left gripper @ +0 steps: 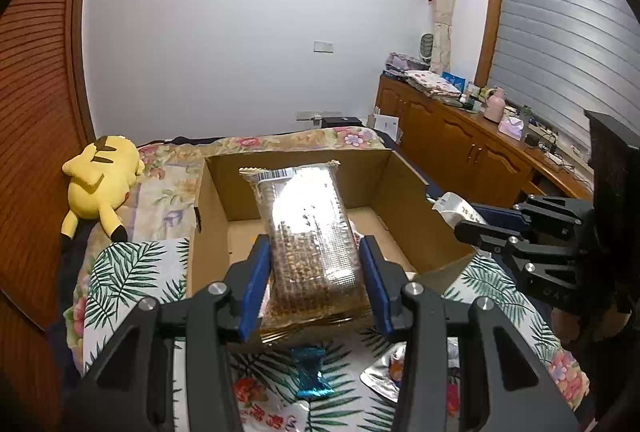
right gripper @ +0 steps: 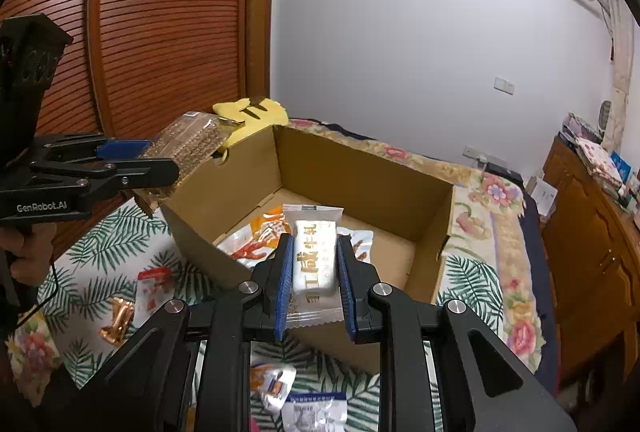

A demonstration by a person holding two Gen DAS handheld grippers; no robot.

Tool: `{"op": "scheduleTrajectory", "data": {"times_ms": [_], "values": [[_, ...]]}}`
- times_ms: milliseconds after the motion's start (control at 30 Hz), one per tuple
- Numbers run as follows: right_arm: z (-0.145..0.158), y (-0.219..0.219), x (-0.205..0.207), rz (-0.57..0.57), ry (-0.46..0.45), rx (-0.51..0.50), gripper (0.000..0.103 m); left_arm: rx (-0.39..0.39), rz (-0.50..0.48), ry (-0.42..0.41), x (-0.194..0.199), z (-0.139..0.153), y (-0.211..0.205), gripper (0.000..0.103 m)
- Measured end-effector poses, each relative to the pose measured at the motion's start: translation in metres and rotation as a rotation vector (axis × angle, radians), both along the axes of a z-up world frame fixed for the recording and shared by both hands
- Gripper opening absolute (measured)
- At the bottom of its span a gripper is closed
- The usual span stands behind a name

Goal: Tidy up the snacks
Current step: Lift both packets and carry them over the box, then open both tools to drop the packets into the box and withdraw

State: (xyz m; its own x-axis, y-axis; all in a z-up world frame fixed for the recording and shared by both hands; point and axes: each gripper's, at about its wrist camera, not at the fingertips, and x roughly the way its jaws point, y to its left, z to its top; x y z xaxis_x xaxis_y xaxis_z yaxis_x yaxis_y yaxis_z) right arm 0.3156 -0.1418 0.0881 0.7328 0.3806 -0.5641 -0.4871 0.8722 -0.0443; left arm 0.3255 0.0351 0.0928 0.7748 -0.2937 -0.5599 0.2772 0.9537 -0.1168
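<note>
An open cardboard box [left gripper: 400,188] [right gripper: 360,168] stands on the bed. My left gripper [left gripper: 314,252] is shut on a clear pack of brown nut snacks [left gripper: 308,224], held above the box's near edge; it also shows in the right wrist view [right gripper: 188,140]. My right gripper [right gripper: 312,252] is shut on a white wrapped candy bar with gold letters [right gripper: 314,256], held over the box's near wall. An orange and white snack bag [right gripper: 260,236] lies inside the box. In the left wrist view the right gripper [left gripper: 460,220] holds the white packet [left gripper: 456,208] at the box's right side.
Loose snacks lie on the leaf-print cloth: a blue candy [left gripper: 310,372], a silver pouch [left gripper: 384,376], a red and white packet [right gripper: 154,288], a gold wrapper [right gripper: 118,320], and clear packets [right gripper: 312,412]. A yellow plush toy [left gripper: 102,180] lies left of the box. Wooden cabinets [left gripper: 460,148] stand right.
</note>
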Motion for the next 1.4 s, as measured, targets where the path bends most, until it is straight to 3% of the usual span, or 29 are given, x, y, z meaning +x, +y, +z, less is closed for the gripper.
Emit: {"op": "scheduleTrajectory", "data": {"times_ms": [600, 1000, 1400], "values": [[-0.033, 0.010, 0.062, -0.025, 0.062, 0.032, 0.020, 0.024, 0.007, 0.097, 0.068, -0.043, -0.010, 0.044], [-0.059, 0.014, 0.071, -0.041, 0.097, 0.000, 0.022, 0.045, 0.007, 0.137, 0.077, -0.063, -0.017, 0.046], [-0.054, 0.008, 0.059, -0.042, 0.101, 0.038, 0.034, 0.041, 0.011, 0.099, 0.057, -0.054, -0.011, 0.060]]}}
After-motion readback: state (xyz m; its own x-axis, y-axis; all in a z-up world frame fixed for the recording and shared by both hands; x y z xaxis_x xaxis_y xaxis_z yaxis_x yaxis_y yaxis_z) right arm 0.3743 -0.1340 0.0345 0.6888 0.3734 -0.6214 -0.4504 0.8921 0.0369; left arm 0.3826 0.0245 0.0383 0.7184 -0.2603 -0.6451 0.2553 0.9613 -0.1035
